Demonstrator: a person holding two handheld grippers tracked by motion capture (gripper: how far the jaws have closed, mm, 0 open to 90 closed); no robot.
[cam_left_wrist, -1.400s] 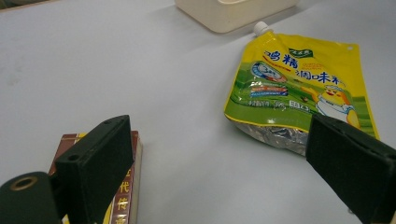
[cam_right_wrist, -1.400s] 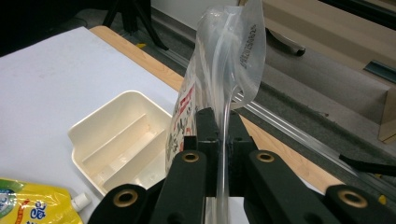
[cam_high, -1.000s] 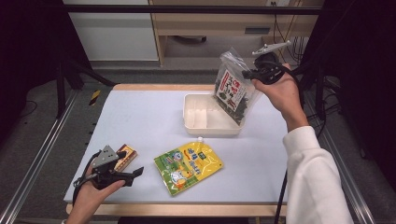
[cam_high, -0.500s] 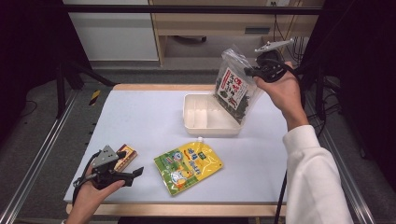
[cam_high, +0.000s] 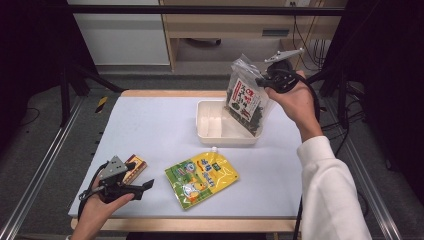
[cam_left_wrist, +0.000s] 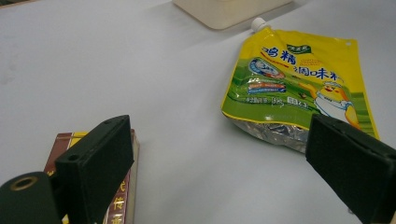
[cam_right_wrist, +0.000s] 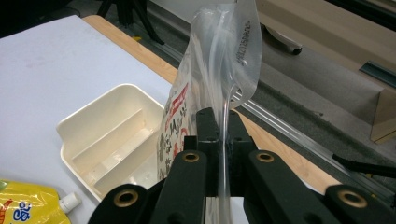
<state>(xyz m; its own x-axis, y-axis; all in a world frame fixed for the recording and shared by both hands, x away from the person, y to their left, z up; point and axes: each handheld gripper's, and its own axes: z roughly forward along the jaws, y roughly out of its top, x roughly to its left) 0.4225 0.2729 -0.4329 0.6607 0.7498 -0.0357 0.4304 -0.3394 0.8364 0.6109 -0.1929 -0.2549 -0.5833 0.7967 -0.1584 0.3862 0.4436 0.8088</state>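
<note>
From the high view, my right gripper (cam_high: 264, 80) pinches the upper edge of the clear seaweed bag (cam_high: 246, 97), which hangs tilted with its lower corner down inside the cream tray (cam_high: 212, 134) at the far right of the white table (cam_high: 150, 120). My left gripper (cam_high: 142, 186) rests near the table's front left corner, jaws apart and holding nothing, just beside the small brown box (cam_high: 134, 168). The yellow spout pouch (cam_high: 201, 178) lies flat between us.

In the left gripper view, my jaws stand wide, with the brown box (cam_left_wrist: 112, 205) touching or just under the left one and the yellow pouch (cam_left_wrist: 299, 88) ahead; a corner of the tray (cam_left_wrist: 224, 9) shows beyond it.

In the right gripper view, my jaws are clamped together on the bag's (cam_right_wrist: 224, 56) thin plastic film, and the divided tray (cam_right_wrist: 107, 140) sits below to the left.

As I judge it, the grip is on slick film only, so the bag could slide out. If I let go while it leans, it may catch the divider or tip over the tray's near wall.

Compared with a second ago, the bag has barely shifted: a touch lower and more into the tray. My left gripper has stayed put, and the pouch and box lie as they were.
</note>
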